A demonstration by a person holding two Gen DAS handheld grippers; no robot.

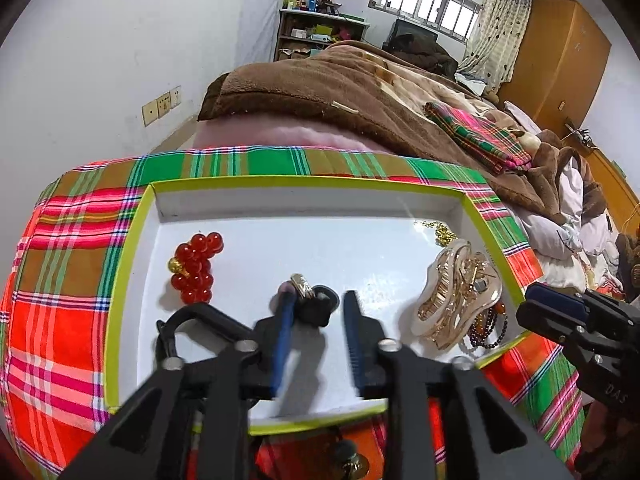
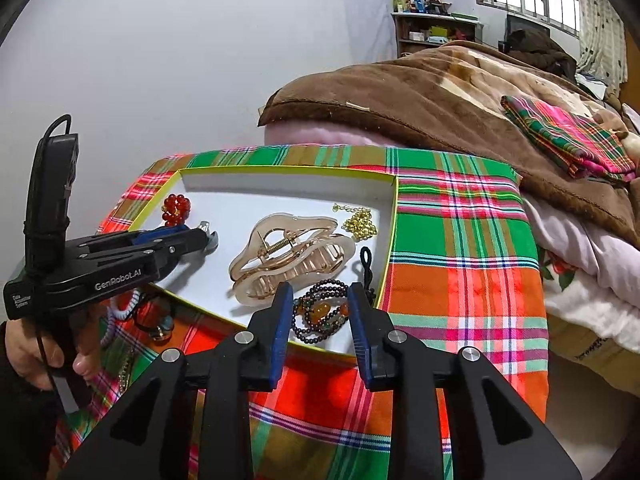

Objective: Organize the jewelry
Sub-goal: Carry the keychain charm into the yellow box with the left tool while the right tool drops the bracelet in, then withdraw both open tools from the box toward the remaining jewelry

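Note:
A white tray with a yellow-green rim (image 1: 136, 220) (image 2: 394, 216) lies on a plaid cloth. In it are a red bead cluster (image 1: 196, 268) (image 2: 176, 204), a clear amber hair claw (image 1: 456, 292) (image 2: 292, 252), a gold chain (image 1: 442, 234) (image 2: 360, 222) and a dark beaded bracelet (image 1: 486, 330) (image 2: 324, 312). My left gripper (image 1: 320, 300) (image 2: 210, 236) is open over the tray; a silver ring on a dark piece (image 1: 306, 286) rests at its left fingertip. My right gripper (image 2: 320, 292) is open, just above the bracelet.
More jewelry (image 2: 160, 328) and a coiled hair tie (image 2: 124, 312) lie on the plaid cloth (image 2: 460, 280) in front of the tray. A bed with a brown blanket (image 1: 340, 84) and a folded plaid cloth (image 1: 476, 136) is behind.

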